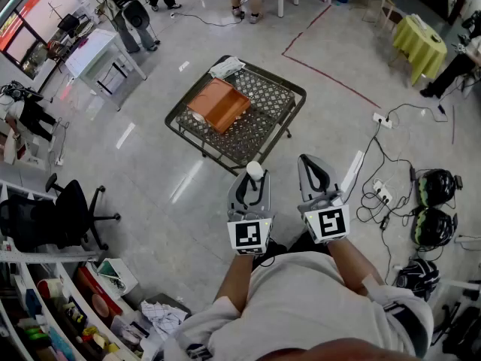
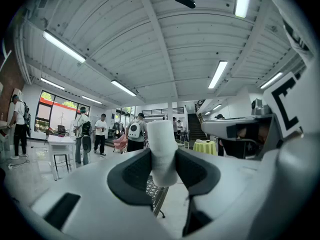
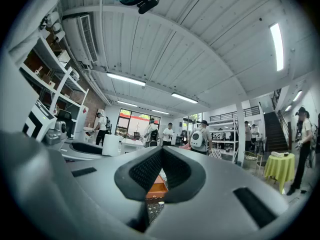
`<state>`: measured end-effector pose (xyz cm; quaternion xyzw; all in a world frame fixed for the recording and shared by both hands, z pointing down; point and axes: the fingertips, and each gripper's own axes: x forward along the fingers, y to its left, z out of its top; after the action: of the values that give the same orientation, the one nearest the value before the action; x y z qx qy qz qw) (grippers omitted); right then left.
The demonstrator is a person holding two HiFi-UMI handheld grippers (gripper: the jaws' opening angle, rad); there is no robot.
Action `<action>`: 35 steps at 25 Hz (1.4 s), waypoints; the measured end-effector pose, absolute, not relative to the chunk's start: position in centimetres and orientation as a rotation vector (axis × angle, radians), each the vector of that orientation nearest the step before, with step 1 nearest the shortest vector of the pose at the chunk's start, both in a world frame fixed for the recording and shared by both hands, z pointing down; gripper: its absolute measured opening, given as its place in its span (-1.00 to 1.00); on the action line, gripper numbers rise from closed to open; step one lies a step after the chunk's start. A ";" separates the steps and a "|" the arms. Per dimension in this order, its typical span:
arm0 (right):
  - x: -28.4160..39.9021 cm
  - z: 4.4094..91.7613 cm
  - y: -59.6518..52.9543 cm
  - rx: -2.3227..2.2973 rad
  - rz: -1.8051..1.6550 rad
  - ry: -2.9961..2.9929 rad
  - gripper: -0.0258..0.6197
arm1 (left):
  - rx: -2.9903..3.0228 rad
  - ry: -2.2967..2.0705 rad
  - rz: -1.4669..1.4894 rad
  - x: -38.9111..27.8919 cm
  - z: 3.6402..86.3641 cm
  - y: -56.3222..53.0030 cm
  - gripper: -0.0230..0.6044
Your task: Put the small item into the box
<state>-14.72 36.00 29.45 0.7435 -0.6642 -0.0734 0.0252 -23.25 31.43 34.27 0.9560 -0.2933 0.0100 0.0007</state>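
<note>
In view are one small white cylindrical item [image 1: 255, 170], one shallow orange rectangular box [image 1: 219, 104], one crumpled white cloth [image 1: 226, 68] and one dark metal lattice-top table [image 1: 284, 89]. Two grey hand-held grippers show: the left gripper [image 1: 252, 179] and the right gripper [image 1: 312, 164]. Around them are two black helmets with green stripes [image 1: 438, 186], one black wheeled office chair [image 1: 71, 209] and one round table under a yellow-green cloth [image 1: 418, 40].
</note>
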 end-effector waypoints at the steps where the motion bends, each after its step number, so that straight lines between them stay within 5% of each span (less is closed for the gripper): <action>1: -14.7 29.6 35.9 2.304 -0.225 -2.055 -0.91 | 3.007 -0.919 0.035 -23.2 34.4 31.3 -0.45; 35: 4.4 33.5 22.2 2.107 -0.086 -2.281 -0.91 | 2.909 -1.193 0.176 -5.5 36.3 19.2 -0.45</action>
<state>4.36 22.23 33.47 0.6781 -0.7342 -0.0275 0.0175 -5.48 19.23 36.34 0.9238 -0.3789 0.0557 -0.0039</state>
